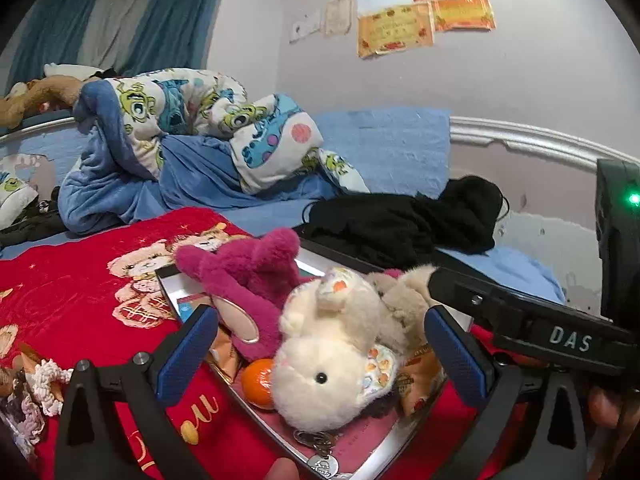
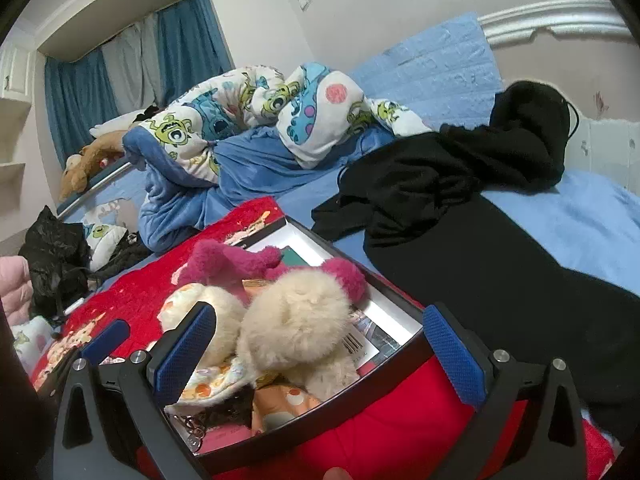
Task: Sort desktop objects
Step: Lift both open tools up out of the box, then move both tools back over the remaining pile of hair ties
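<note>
Contents: shallow black-rimmed white tray (image 1: 404, 440) on red blanket (image 1: 80, 280), holding cream plush rabbit (image 1: 332, 360), magenta plush bear (image 1: 248, 276), small orange fruit (image 1: 258, 384). Left gripper (image 1: 320, 356) spread wide, rabbit directly between its blue pads, body running away from fingers. Right gripper (image 2: 316, 352) likewise spread, over rabbit's fluffy rear; neither touches.

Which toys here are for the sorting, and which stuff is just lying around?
For the job: cream bunny, magenta plush, orange, keychain, all in the tray.

Lying about: black clothes, monster quilt, brown plush.
</note>
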Demonstrator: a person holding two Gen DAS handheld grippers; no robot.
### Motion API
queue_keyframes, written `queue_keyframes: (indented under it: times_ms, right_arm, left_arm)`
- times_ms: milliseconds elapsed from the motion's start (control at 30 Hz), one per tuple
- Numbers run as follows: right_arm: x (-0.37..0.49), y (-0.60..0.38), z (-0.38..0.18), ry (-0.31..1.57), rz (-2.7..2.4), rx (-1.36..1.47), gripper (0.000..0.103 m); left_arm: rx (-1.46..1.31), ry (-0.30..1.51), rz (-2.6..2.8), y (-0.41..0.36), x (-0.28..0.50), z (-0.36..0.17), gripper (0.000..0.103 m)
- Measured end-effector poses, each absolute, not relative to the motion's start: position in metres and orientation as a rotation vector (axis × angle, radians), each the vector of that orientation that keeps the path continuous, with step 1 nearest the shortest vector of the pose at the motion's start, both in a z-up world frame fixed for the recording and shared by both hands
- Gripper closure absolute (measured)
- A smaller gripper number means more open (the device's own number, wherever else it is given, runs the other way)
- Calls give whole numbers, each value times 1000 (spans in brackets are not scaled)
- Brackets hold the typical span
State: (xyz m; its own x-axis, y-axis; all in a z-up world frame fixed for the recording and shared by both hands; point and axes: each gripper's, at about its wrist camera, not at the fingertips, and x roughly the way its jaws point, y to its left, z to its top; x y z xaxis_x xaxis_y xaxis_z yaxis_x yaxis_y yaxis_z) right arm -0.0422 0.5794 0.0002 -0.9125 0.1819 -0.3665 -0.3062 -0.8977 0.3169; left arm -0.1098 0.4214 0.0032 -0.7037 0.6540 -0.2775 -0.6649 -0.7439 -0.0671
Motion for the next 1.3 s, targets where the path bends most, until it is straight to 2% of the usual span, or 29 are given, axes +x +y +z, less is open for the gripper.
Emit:
queue_keyframes:
  times_ms: [433, 900, 1300]
  right_arm:
    - [-10, 561, 33, 551, 2798, -348, 0]
    - [11, 498, 65, 561, 2939, -291, 0]
    - [8, 429, 68, 668, 3058, -340, 0]
  left_arm:
    - [-277, -232, 2416, 365, -92, 37, 0]
    - [-345, -352, 2523, 280, -74, 76, 0]
    - [-274, -335, 2719, 184, -31, 112, 0]
